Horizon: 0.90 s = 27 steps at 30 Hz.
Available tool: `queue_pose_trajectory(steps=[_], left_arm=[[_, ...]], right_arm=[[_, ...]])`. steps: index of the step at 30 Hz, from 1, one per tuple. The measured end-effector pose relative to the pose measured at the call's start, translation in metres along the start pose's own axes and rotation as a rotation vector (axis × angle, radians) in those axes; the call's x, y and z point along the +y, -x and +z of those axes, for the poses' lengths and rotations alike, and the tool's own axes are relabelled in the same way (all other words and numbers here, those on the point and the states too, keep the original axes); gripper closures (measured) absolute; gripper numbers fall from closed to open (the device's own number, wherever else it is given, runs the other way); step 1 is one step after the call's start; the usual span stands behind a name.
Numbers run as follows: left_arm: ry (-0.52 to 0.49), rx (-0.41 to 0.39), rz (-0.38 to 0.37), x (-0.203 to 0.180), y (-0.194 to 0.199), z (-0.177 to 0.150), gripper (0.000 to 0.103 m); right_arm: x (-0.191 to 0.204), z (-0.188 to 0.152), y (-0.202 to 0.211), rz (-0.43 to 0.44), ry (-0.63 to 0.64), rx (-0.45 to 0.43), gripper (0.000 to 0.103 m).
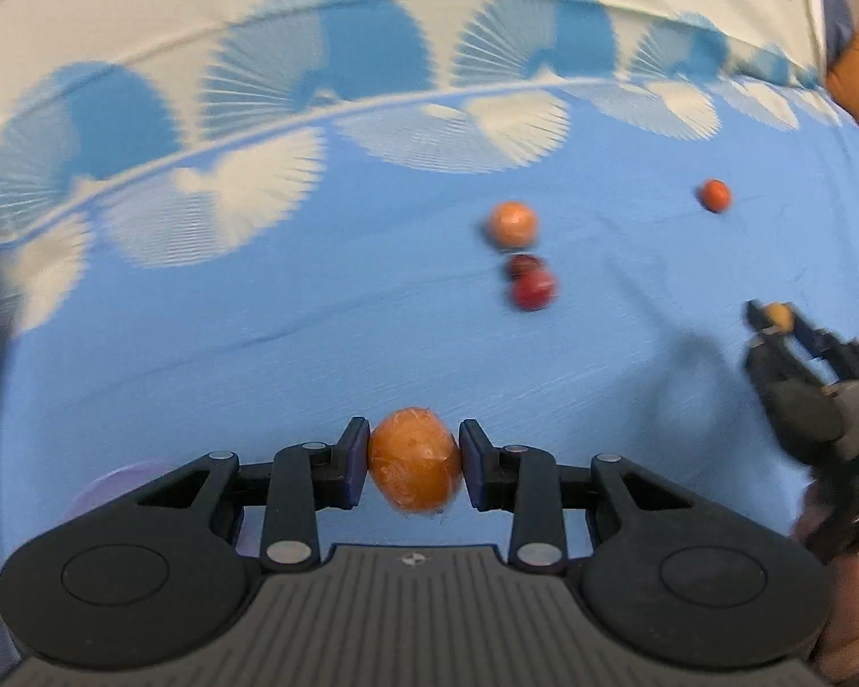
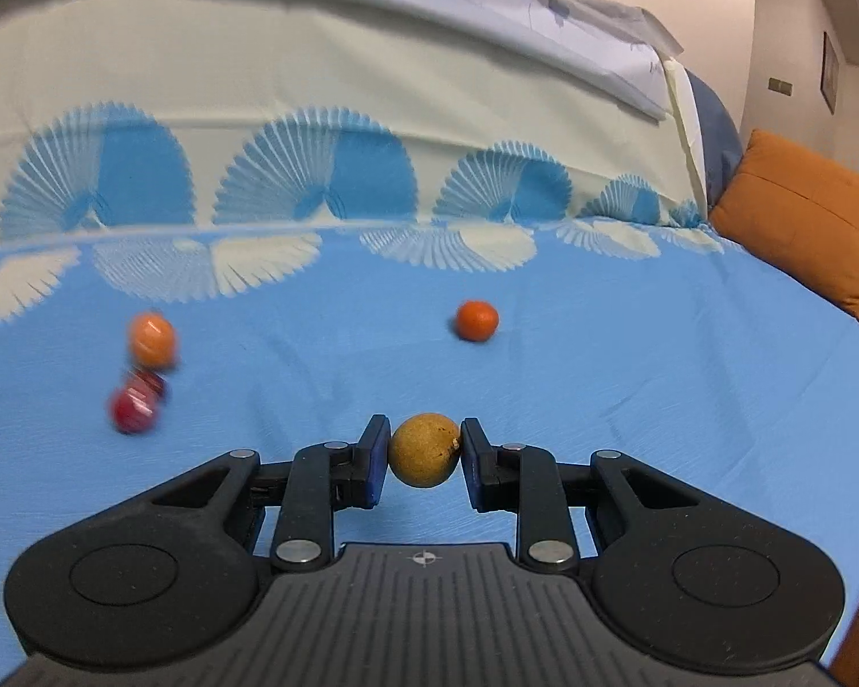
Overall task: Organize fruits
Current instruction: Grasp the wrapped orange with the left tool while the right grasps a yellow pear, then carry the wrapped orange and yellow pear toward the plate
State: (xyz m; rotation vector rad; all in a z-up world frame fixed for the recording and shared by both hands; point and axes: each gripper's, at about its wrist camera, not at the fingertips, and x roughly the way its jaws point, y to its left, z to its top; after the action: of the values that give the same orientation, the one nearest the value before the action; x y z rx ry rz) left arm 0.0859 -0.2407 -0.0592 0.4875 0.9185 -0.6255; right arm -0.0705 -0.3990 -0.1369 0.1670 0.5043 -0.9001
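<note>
Both grippers are loaded, the left gripper (image 1: 413, 461) clamped on an orange fruit (image 1: 413, 458) and the right gripper (image 2: 424, 451) on a yellowish fruit (image 2: 424, 449), both held above the blue bedsheet (image 2: 601, 378), whose loose fruits lie ahead toward its patterned far edge.

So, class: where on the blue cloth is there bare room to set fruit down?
Bare: the stretch between the small orange fruit and the orange cushion, and the cloth ahead of the left gripper. Crowded: the pale orange fruit beside two red fruits.
</note>
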Motion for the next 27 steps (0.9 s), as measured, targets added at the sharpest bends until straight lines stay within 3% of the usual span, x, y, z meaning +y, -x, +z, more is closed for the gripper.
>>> queue_pose_trajectory(steps=[4,11,19,27], left_arm=[[0.031,-0.016,0.069,0.036,0.055,-0.038,0.066],[0.075,0.004,0.127,0.075,0.117,-0.112,0.066],[0.155,-0.011,0.112,0.098,0.163,-0.175,0.066],[0.200,-0.057,0.082,0.109,0.189,-0.202,0.066]], right_arm=[[0.001,0.010,0.066,0.154,-0.040,-0.006,0.075],[0.023,0.000,0.182,0.432,0.032,0.039,0.075],[0.061,-0.010,0.267,0.589,0.161,0.023,0.075],[0.086,-0.016,0.315,0.649,0.285,-0.044,0.075]])
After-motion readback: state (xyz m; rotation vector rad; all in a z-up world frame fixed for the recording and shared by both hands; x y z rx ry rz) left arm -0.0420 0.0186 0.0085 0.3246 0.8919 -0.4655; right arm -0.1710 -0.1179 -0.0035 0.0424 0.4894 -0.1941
